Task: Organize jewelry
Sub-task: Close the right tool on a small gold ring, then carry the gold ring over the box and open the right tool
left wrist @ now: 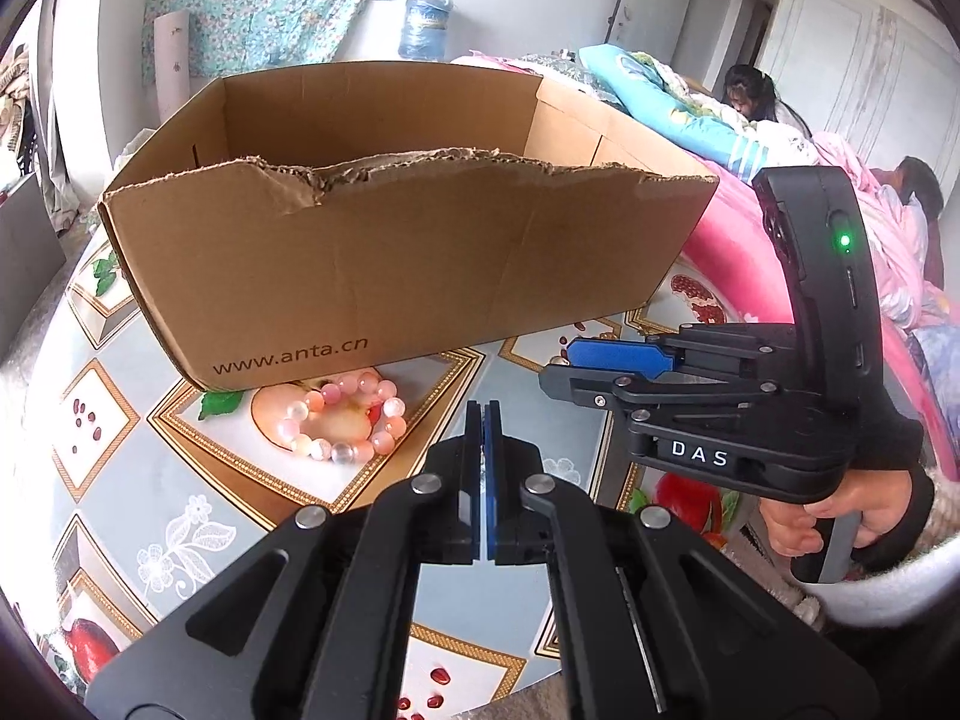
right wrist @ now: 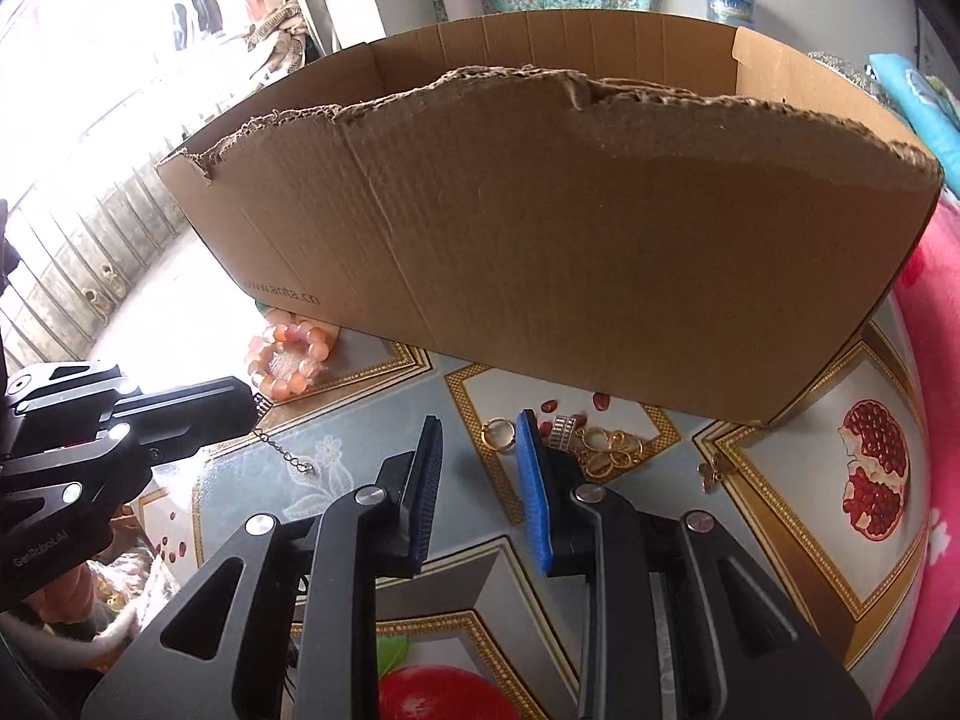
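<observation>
An open cardboard box [left wrist: 384, 252] with a torn front edge stands on the patterned table; it also fills the right wrist view [right wrist: 570, 240]. A pink bead bracelet [left wrist: 345, 420] lies in front of its left corner, also seen in the right wrist view [right wrist: 288, 360]. My left gripper [left wrist: 483, 414] is shut on a thin chain, which hangs from its tip in the right wrist view [right wrist: 282, 450]. My right gripper [right wrist: 480, 444] is open above the table, near a gold ring [right wrist: 498, 433], a silver ring [right wrist: 567, 429] and gold linked jewelry [right wrist: 612, 450].
A small gold flower piece [right wrist: 714, 471] lies to the right of the jewelry pile. A pink blanket [left wrist: 750, 252] edges the table on the right, with two people lying behind it. The table cloth [left wrist: 120, 408] shows printed fruit patterns.
</observation>
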The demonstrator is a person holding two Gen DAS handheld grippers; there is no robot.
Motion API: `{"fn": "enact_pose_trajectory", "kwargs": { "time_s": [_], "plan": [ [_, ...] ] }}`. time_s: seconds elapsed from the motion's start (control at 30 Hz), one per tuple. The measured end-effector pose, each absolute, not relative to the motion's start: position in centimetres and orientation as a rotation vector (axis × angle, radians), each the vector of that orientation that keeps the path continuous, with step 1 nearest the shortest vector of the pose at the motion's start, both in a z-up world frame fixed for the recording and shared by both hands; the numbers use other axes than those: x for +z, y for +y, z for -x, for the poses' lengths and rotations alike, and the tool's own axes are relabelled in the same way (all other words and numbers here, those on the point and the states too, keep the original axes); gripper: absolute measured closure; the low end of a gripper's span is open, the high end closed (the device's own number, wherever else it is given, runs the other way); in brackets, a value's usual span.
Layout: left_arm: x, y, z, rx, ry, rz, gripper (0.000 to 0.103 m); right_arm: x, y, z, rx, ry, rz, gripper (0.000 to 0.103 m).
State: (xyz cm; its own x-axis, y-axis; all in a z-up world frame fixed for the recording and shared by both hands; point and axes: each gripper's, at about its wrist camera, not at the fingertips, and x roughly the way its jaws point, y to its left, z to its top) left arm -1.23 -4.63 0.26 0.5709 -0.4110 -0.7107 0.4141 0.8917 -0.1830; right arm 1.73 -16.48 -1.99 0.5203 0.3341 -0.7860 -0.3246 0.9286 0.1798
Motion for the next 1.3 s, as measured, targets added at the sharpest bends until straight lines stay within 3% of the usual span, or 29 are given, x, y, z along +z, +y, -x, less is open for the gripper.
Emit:
{"fn": "enact_pose_trajectory", "kwargs": {
  "time_s": [0.37, 0.73, 1.17, 1.3],
  "plan": [
    [0.1, -4.0, 1.0, -0.490, 0.836, 0.012, 0.103, -1.9, -15.4, -1.5, 0.337, 0.903, 0.057, 0.090],
    [1.3, -3.3, 1.5, -0.488, 0.800, 0.014, 0.103, -1.4, -16.6, -0.7, 0.352, 0.894, -0.003, 0.091],
    [12.4, -1.2, 0.6, -0.663, 0.587, 0.116, 0.103, 12.0, -19.7, 0.8, 0.500, 0.633, -0.095, 0.091],
    [13.8, -2.4, -3.7, -0.662, 0.633, 0.085, 0.103, 13.2, -20.7, -4.3, 0.546, 0.695, -0.162, 0.091]
  ]
}}
